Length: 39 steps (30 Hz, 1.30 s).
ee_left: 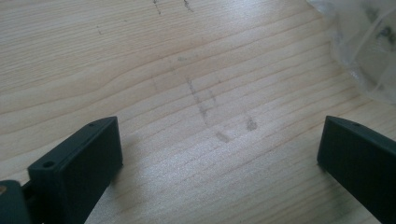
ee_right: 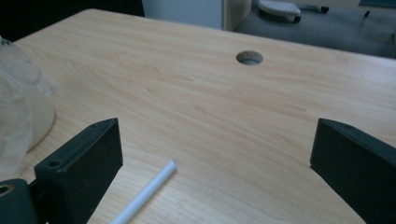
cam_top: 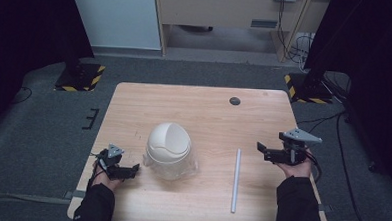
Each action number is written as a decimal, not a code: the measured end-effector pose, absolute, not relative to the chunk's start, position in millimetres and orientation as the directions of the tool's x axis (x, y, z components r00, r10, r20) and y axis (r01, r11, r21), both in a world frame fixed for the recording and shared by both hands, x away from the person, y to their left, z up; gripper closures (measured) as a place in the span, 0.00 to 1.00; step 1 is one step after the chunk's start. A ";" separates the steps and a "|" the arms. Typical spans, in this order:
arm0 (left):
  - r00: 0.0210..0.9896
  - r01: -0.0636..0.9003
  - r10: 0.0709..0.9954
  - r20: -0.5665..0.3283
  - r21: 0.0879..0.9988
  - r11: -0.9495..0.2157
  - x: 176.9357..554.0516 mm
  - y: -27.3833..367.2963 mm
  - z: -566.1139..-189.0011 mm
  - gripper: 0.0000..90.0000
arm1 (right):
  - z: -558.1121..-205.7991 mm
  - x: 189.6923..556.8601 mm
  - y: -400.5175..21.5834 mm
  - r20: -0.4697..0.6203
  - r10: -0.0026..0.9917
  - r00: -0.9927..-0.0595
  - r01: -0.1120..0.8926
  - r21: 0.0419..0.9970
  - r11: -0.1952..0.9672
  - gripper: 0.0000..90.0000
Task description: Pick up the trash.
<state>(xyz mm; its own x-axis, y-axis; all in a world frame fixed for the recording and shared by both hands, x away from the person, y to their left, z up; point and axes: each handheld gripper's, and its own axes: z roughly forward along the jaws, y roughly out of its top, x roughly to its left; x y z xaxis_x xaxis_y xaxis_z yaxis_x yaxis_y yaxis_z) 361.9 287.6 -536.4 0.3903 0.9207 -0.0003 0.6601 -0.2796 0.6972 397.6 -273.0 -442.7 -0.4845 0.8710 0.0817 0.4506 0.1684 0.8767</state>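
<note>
Resting low at the lower left of the high view, the left gripper (cam_top: 131,168) sits in the person's left hand (cam_top: 102,174) at the near left part of the wooden table (cam_top: 204,106), its jaws spread wide with nothing between them. In the left gripper view the same jaws stand far apart over bare, faintly scuffed wood, and a crinkled bit of clear plastic wrap (ee_left: 362,42) fills the upper right corner. At the lower right of the high view the right hand (cam_top: 294,169) holds the right gripper (cam_top: 260,149) just above the table's right side, jaws likewise spread and empty, pointing left. Between the two grippers, right of centre, a thin white tube (cam_top: 236,180) lies flat, running from the near edge away from the person; its far end shows low in the right gripper view (ee_right: 147,191), between the jaws but farther off. Left of centre stands a white domed lid (cam_top: 168,143) in clear plastic wrap. Farther back, upper right of the tabletop, is a round cable hole (cam_top: 235,100). Beyond the table lies grey carpet (cam_top: 43,129).
</note>
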 end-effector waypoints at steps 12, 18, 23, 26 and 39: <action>0.394 0.659 0.919 0.000 0.697 -0.283 362.5 287.2 -536.3 0.00 | -408.2 388.1 -257.3 0.056 0.849 -0.526 0.363 0.917 0.164 0.02; 0.396 0.659 0.918 0.000 0.696 -0.284 362.7 287.1 -536.3 0.00 | -393.9 384.3 -247.3 0.050 0.830 -0.556 0.326 0.932 0.162 0.02; 0.396 0.659 0.918 0.000 0.697 -0.284 362.8 287.0 -536.3 0.00 | -383.7 382.5 -240.7 0.042 0.819 -0.572 0.300 0.940 0.161 0.02; 0.396 0.659 0.918 -0.001 0.697 -0.283 362.9 286.9 -536.3 0.00 | -372.3 381.3 -231.3 0.024 0.803 -0.595 0.269 0.948 0.171 0.02; 0.398 0.658 0.917 -0.001 0.697 -0.285 363.5 286.4 -536.4 0.00 | -338.5 376.5 -200.3 0.001 0.743 -0.669 0.181 0.970 0.161 0.02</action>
<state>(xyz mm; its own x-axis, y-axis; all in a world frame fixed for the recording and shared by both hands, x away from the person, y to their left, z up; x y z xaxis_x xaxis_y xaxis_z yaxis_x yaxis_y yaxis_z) 363.5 286.4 -536.4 0.3978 0.9175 -0.0007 0.6579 -0.2848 0.6972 376.5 -200.3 -338.5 -0.6688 0.7435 0.0012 0.1808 0.1610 0.9703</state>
